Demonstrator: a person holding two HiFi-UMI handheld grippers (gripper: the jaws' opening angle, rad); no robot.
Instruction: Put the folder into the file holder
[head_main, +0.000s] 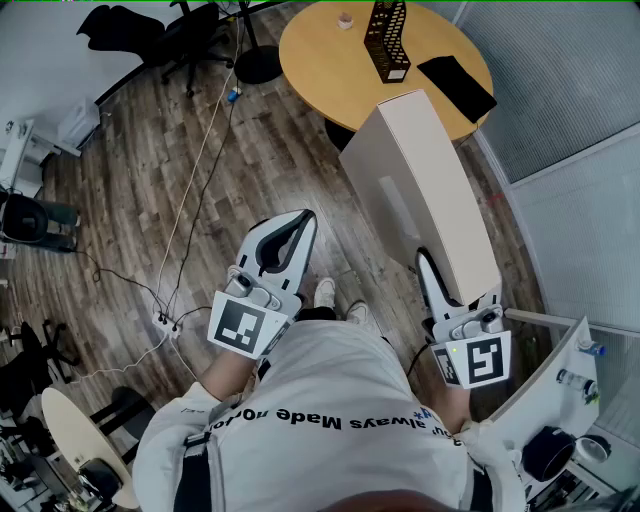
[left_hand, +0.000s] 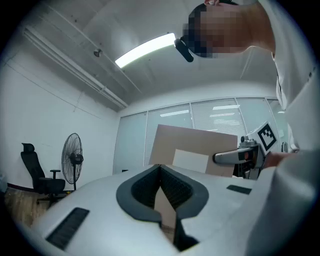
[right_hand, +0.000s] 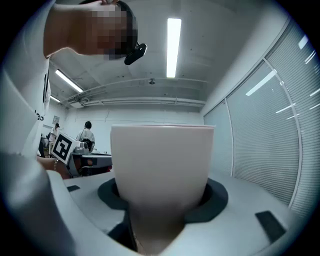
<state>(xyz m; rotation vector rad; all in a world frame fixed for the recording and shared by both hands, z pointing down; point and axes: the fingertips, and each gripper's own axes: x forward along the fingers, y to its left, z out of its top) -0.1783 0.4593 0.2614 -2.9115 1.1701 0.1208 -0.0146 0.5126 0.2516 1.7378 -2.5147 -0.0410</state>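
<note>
A thick beige folder (head_main: 420, 190) stands on edge in front of me, with my right gripper (head_main: 447, 277) shut on its near lower end. In the right gripper view the folder (right_hand: 160, 165) fills the space between the jaws, which stand wide around it. My left gripper (head_main: 298, 225) hangs to the left of the folder, apart from it, its jaws shut with nothing between them (left_hand: 160, 169). The left gripper view shows the folder (left_hand: 200, 145) side-on. The black mesh file holder (head_main: 386, 40) stands on the round wooden table (head_main: 320, 60) far ahead.
A flat black item (head_main: 457, 87) lies on the table right of the file holder. Cables (head_main: 195, 190) and a power strip (head_main: 165, 322) cross the wooden floor at left. Black office chairs (head_main: 170, 40) stand at the back left. A glass partition (head_main: 570, 90) runs along the right.
</note>
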